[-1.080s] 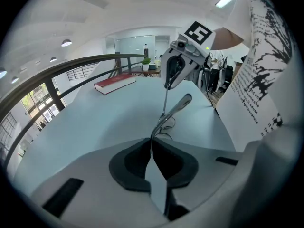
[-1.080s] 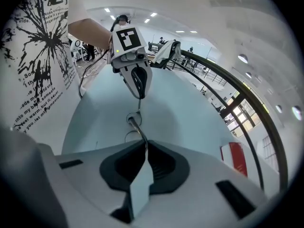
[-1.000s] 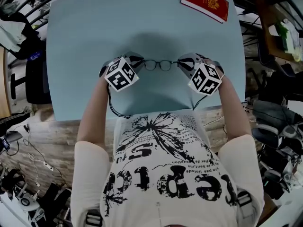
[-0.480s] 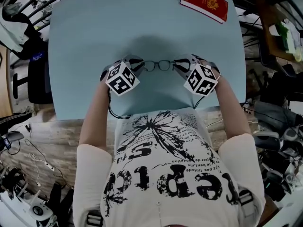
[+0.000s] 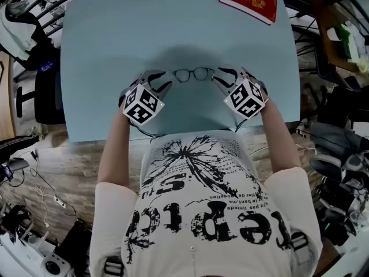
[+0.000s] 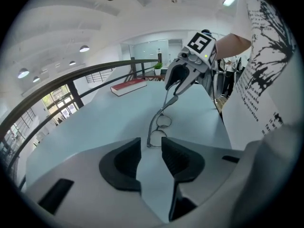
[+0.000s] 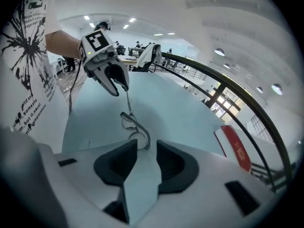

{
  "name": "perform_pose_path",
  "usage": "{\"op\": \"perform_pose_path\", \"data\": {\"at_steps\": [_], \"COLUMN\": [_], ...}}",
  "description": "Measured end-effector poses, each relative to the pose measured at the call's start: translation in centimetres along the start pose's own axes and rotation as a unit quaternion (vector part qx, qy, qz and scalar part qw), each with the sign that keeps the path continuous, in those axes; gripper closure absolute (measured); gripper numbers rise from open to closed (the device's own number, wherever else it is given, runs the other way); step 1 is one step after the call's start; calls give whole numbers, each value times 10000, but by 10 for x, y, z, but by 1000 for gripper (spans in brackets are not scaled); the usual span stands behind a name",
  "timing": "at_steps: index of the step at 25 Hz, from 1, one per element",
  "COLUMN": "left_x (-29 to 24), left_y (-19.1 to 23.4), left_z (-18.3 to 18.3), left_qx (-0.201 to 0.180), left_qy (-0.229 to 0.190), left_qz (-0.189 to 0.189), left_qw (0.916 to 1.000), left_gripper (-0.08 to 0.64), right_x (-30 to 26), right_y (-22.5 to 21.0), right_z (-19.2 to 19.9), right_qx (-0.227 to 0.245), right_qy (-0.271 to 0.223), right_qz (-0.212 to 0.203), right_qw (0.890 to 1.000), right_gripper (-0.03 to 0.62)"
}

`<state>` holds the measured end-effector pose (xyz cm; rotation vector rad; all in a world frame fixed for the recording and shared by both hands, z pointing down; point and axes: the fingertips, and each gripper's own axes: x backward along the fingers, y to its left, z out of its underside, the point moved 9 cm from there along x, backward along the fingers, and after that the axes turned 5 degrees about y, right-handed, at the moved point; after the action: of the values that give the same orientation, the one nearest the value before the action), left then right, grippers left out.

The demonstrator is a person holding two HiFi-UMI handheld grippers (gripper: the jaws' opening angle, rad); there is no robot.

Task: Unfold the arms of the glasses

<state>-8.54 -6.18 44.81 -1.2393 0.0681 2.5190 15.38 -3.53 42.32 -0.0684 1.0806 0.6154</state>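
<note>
Both forearms are reaching forward, angling the left tool (image 5: 162, 79) and right tool (image 5: 223, 77) downward, their jaws having just been opening and now gaping wide, gripping nothing, while the glasses (image 5: 193, 74) are lying on the pale blue worktop (image 5: 115, 39) between them, ends at the jaw mouths, a red book (image 5: 249, 2) beyond.

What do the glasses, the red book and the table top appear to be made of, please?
Glasses: probably metal; the dark rims and arms are wire-thin, and the lenses are clear.
Red book: likely a coated card cover with a gold emblem; pale page edges show.
Table: smooth matte pale-blue top, perhaps laminate; no grain visible.
</note>
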Motion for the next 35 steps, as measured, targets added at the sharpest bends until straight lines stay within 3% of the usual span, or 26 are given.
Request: {"op": "perform_pose_path", "data": {"at_steps": [5, 10, 21, 24, 27, 35], "left_x": [42, 78, 144, 155, 159, 155], "left_y": [-15, -17, -25, -25, -22, -13], "left_z": [-7, -34, -99, -110, -116, -124], "left_qx": [168, 486, 549, 664, 873, 778], "left_qy": [-617, -1480, -2913, -3118, -3354, -3321], "left_qz": [-592, -1339, -2172, -2320, -2397, -2493], "left_qw": [9962, 9787, 9300, 9190, 9069, 9064], "left_gripper": [453, 522, 532, 532, 532, 532], "right_x": [26, 54, 134, 147, 149, 142], "right_y": [5, 4, -1, -5, -9, -12], "right_z": [7, -2, -58, -66, -72, -78], "right_qx": [-907, -1168, -1119, -1292, -1298, -1275], "right_qy": [-388, -1098, -3249, -3575, -3701, -3769], "right_qz": [369, 887, 1872, 2039, 2094, 1980], "right_qw": [9944, 9831, 9202, 9022, 8957, 8958], "right_gripper": [558, 580, 581, 581, 583, 583]}}
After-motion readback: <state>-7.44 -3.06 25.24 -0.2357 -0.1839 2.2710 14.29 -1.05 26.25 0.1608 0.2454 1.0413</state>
